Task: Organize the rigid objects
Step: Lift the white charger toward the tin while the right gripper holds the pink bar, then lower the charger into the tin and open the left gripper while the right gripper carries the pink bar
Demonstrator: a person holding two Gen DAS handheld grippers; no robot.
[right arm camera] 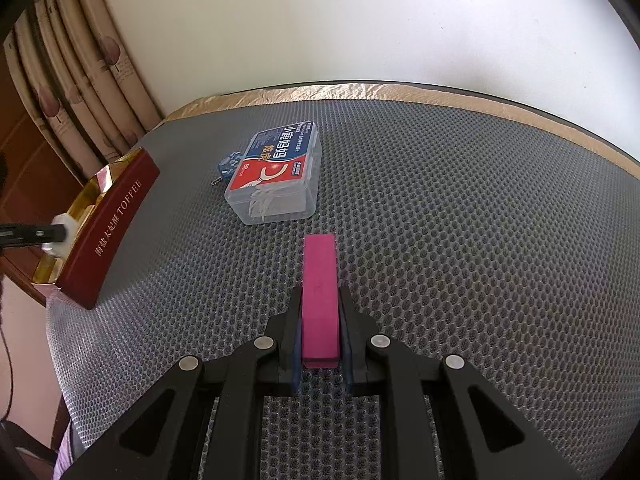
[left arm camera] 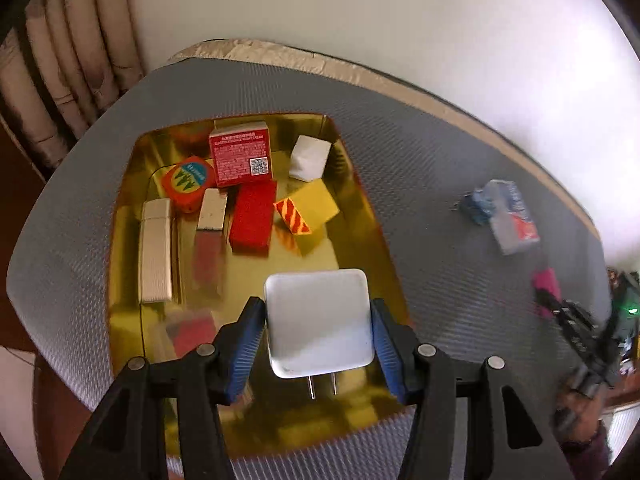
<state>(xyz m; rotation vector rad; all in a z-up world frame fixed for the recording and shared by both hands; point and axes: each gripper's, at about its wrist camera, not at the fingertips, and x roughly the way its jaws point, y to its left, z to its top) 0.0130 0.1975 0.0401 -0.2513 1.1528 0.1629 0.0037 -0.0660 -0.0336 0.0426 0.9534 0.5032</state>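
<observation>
Nearest my left camera, the left gripper was clenched on a white charger, its blue fingers pressing both sides and its two prongs pointing down, held above the near end of the gold tray. I saw the tray already holding a red box with a QR code, an orange tape measure, a white cube, a yellow block with a striped end, a red block, a small beige block and a long beige bar. On my right camera, the right gripper was closed around a pink bar, which pointed straight ahead over the grey mesh mat covering the worktop; I could not tell whether it touched the mat. Ahead of it lay a clear floss-pick box with a blue keychain just beside it, and to the left stood the tray's dark red wall marked TOFFEE.
</observation>
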